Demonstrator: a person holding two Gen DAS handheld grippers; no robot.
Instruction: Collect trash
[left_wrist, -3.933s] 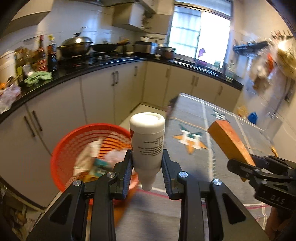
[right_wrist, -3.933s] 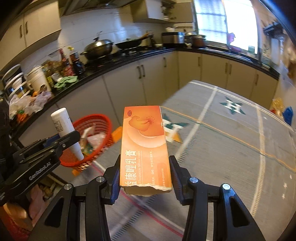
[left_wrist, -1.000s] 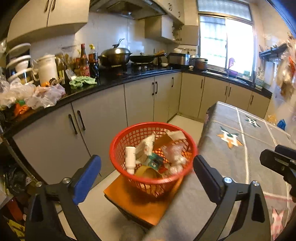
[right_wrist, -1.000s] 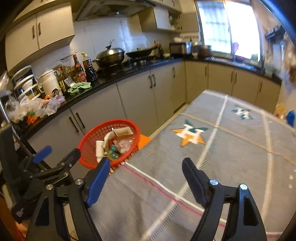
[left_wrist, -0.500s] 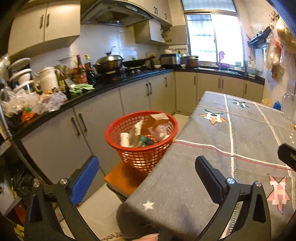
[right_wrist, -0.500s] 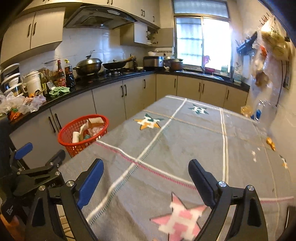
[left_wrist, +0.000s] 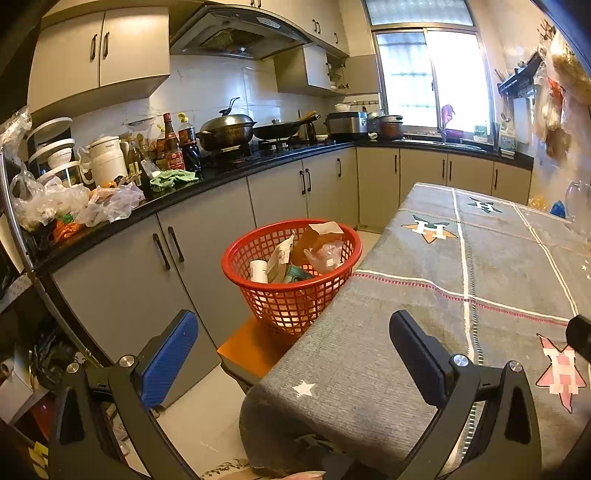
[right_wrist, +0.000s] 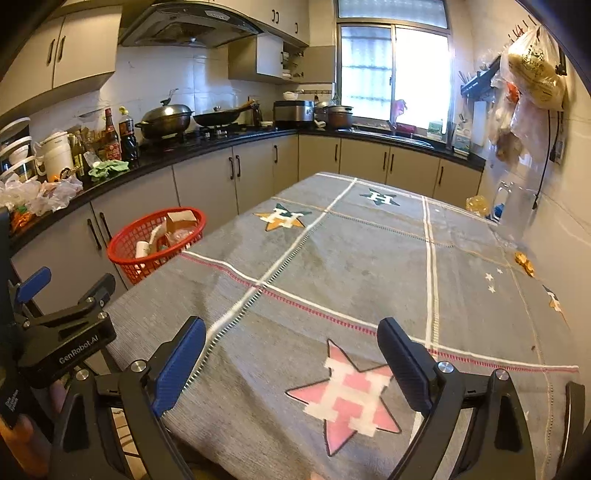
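The red mesh basket (left_wrist: 295, 302) stands on an orange stool (left_wrist: 251, 347) at the table's left corner. In it lie the white bottle (left_wrist: 258, 271), the orange box (left_wrist: 317, 236) and several wrappers. My left gripper (left_wrist: 292, 317) is open and empty, held back from the basket near the table's front corner. My right gripper (right_wrist: 291, 325) is open and empty too, above the grey cloth's pink star. The right wrist view has the basket (right_wrist: 118, 254) at the left, with the bottle (right_wrist: 141, 249) and box (right_wrist: 179, 218) inside, and the left gripper (right_wrist: 74, 278) at the left edge.
The grey star-patterned tablecloth (right_wrist: 369, 258) covers the table. A small orange scrap (right_wrist: 524, 260) lies near its right edge, and a clear jug (right_wrist: 513, 210) stands at the far right by the wall. Cabinets and a cluttered black counter (left_wrist: 110, 218) run along the left.
The bottle and the box, held in my grippers in the oldest frames, now lie in the basket. Both open grippers have drawn back from the basket over the last second.
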